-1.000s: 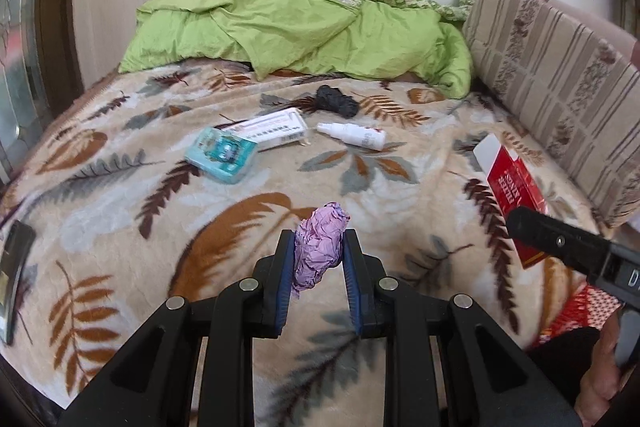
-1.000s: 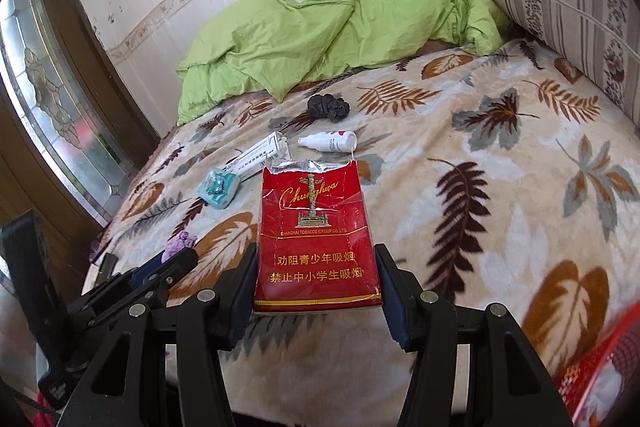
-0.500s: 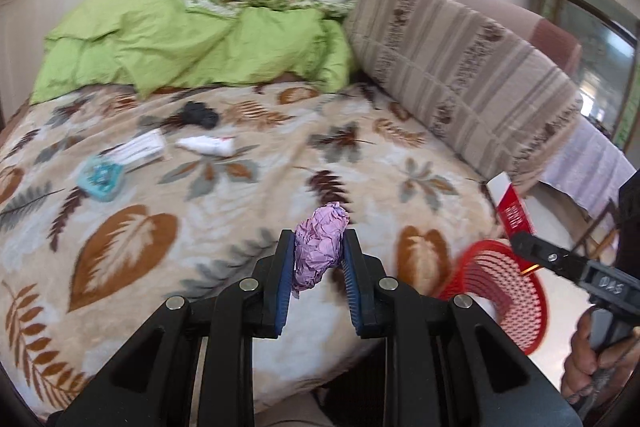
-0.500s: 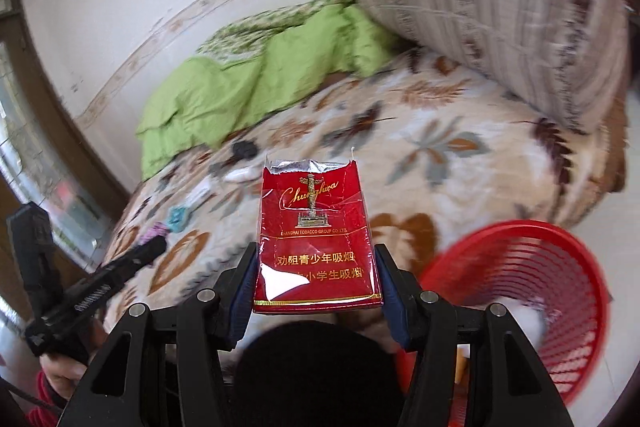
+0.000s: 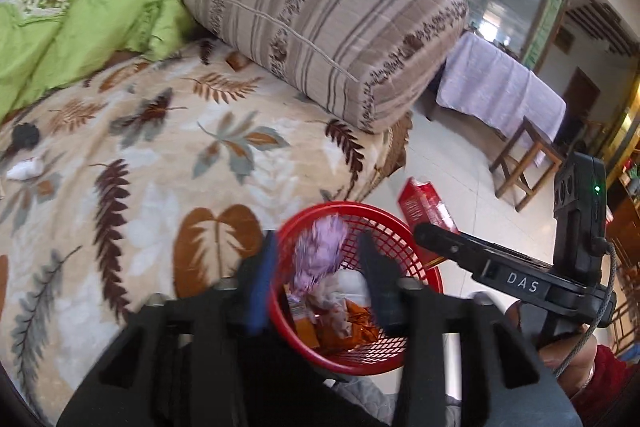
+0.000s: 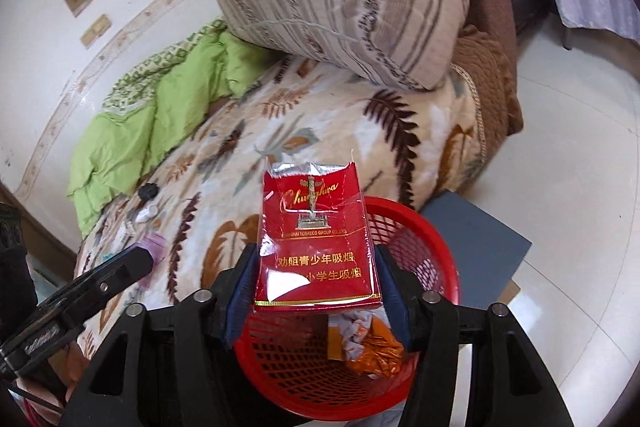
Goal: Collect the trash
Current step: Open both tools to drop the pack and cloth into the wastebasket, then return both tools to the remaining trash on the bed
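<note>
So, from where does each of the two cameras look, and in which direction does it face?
Left wrist: sits on the left tool, looking down over the bed edge into the red basket; its open fingers frame the blurred purple paper wad, and the right tool with its hand shows at right.
Right wrist: sits on the right tool, facing down toward the bed; its fingers clamp the red cigarette pack above the basket, and the left tool shows at lower left.
Shared: basket, striped cushion, leaf blanket.
</note>
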`<action>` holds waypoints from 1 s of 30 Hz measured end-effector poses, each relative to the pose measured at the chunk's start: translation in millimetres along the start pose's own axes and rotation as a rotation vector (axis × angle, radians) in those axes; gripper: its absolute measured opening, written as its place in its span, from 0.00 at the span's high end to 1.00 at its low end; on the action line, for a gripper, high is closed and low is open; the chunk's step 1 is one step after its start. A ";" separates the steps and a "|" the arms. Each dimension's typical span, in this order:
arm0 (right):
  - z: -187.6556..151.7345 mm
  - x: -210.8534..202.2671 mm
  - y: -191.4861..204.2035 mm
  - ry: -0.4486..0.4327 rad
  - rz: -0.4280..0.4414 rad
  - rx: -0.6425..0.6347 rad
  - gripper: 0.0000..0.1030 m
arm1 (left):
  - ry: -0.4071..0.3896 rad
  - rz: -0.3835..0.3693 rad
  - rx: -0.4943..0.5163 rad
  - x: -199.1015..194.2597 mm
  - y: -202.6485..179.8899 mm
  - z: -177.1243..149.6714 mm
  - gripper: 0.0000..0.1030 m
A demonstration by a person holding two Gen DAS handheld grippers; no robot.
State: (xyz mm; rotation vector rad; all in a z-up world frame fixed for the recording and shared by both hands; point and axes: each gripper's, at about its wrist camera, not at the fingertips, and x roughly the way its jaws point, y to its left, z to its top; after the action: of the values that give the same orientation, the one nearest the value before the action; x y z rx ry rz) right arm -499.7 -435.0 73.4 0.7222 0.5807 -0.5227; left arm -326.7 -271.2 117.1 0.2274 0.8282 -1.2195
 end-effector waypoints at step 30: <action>-16.2 109.2 235.9 0.195 0.283 -0.472 0.37 | -0.168 0.544 -0.497 -121.8 272.0 -52.9 0.41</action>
State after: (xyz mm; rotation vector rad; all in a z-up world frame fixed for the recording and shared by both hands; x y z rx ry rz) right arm -279.5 -298.6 100.2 0.3948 0.7376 -0.0433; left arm -119.3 -52.5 89.3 -0.0571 0.8262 -0.4943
